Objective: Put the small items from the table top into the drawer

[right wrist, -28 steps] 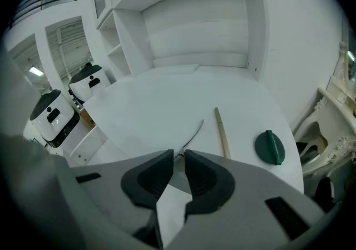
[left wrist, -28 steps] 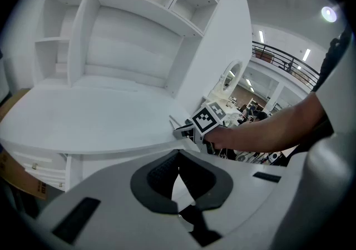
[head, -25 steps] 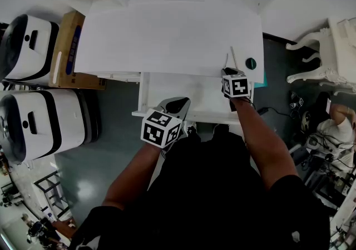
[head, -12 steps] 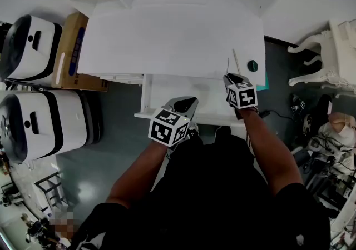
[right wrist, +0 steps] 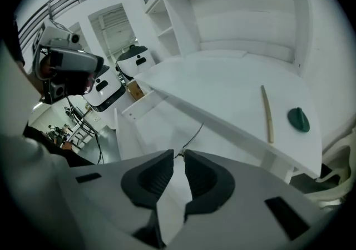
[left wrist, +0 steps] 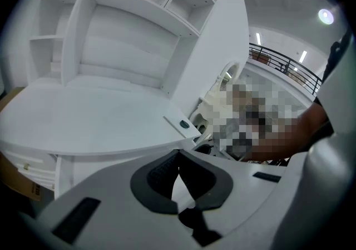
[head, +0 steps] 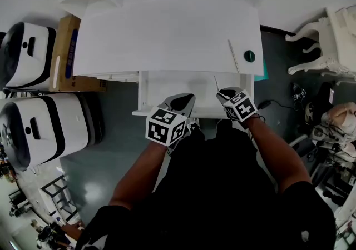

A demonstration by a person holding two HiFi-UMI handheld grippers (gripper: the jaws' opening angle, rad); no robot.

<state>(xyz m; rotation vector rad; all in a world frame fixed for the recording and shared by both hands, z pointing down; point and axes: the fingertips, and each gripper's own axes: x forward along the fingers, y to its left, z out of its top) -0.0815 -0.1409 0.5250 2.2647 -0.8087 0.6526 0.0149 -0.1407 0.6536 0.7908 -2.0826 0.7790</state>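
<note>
The drawer point(head: 167, 85) stands pulled out from under the front edge of the white tabletop point(head: 167, 32), and both grippers hang over its near side. The right gripper point(head: 222, 94) is above the drawer's right end. Its jaws are pinched almost together on a thin dark wire point(head: 216, 83) – the wire sticks out from the tips toward the tabletop's front edge, above the drawer's bare white bottom. The left gripper point(head: 187, 98) sits at the middle of the drawer's front edge. Its jaw tips meet with nothing between them.

Two small items lie on the tabletop near its front right corner: a slim wooden stick point(head: 232, 56), and a dark green round piece point(head: 250, 55) just to the stick's right, close to the right edge – near each other but apart.

A cardboard box point(head: 67, 49) stands on the floor against the tabletop's left side.
</note>
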